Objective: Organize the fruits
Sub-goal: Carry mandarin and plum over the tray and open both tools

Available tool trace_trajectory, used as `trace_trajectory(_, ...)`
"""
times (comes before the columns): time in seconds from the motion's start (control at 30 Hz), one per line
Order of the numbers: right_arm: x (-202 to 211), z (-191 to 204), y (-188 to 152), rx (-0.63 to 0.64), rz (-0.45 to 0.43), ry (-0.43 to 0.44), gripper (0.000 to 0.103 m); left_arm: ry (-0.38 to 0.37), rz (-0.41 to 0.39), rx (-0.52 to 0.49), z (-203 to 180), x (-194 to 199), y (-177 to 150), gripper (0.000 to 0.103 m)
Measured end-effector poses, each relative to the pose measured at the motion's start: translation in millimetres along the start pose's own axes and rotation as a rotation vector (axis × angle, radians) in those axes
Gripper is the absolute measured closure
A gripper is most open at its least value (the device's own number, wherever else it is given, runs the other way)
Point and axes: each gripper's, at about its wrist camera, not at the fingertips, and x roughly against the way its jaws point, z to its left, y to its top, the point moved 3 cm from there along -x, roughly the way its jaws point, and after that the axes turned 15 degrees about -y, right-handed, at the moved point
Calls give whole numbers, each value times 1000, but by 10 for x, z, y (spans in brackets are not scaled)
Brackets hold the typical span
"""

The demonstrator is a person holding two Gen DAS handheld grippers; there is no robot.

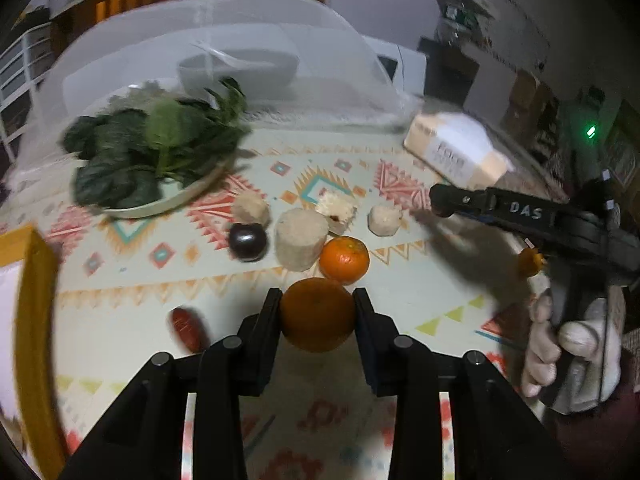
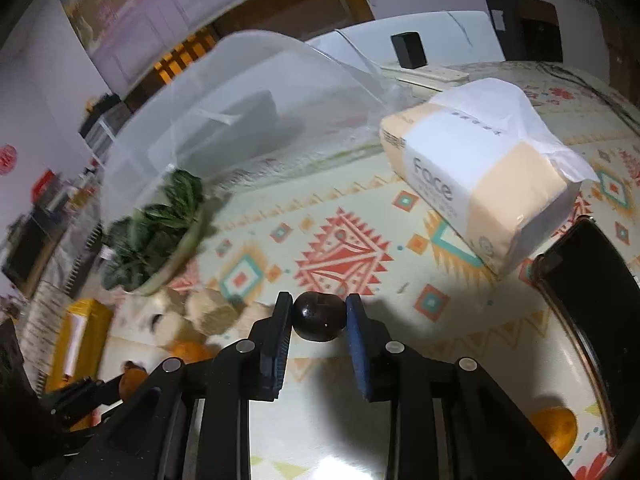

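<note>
Orange point(image 1: 316, 314) sits clamped between left claw point(image 1: 316, 300) fingers.

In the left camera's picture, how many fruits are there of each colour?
Orange fruit: 3, one partly hidden
Dark plum: 1
Red fruit: 1
Total: 5

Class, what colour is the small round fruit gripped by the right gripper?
Dark purple, almost black fruit; right wrist view shows it best.
</note>
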Motion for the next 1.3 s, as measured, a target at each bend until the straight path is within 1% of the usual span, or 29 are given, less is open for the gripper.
trace_trajectory(0.2, 72, 216, -79, -32, 46, 187, 74, 5, -96, 87, 120, 712, -149, 69)
trace_trajectory(0.27, 107, 328, -120, -33, 62, 215, 74, 21, -139, 129, 240, 1021, -234, 69)
trace_trajectory(0.33, 175, 468, -188, -28, 73, 245, 74, 42, -169, 154, 337, 1228, -304, 69)
trace_trajectory(0.37, 216, 541, -234, -27, 82, 265, 74, 64, -190, 171, 416, 1388, -375, 69)
trace_trajectory(0.43, 310, 739, -318, 5, 91, 277, 74, 92, -214, 197, 526, 1567, -472, 69)
trace_trajectory(0.47, 369, 854, -357, 29, 90, 275, 74, 110, -225, 211, 598, 1669, -529, 69)
trace_trajectory(0.57, 557, 1266, -467, 103, 96, 314, 74, 182, -255, 252, 833, 1942, -712, 69)
trace_trajectory(0.6, 634, 1451, -510, 139, 93, 323, 74, 217, -261, 267, 940, 2038, -788, 69)
trace_trajectory(0.63, 714, 1653, -558, 177, 89, 338, 74, 238, -266, 280, 1031, 2101, -844, 69)
trace_trajectory(0.67, 757, 1767, -591, 198, 88, 348, 74, 256, -272, 298, 1125, 2176, -916, 69)
trace_trajectory(0.8, 876, 2498, -876, 322, 96, 398, 74, 280, -264, 376, 1476, 2370, -1224, 69)
trace_trajectory(0.9, 814, 2906, -1091, 385, 121, 410, 74, 283, -254, 411, 1637, 2437, -1420, 69)
trace_trajectory(1.03, 685, 3349, -1383, 462, 155, 399, 74, 295, -259, 445, 1795, 2521, -1551, 69)
trace_trajectory(1.1, 586, 3573, -1542, 519, 158, 359, 74, 298, -260, 462, 1870, 2565, -1611, 69)
trace_trajectory(1.17, 518, 3671, -1644, 565, 145, 314, 74, 294, -259, 470, 1906, 2585, -1652, 69)
trace_trajectory(1.3, 390, 3788, -1755, 615, 131, 246, 74, 275, -263, 476, 1936, 2609, -1702, 69)
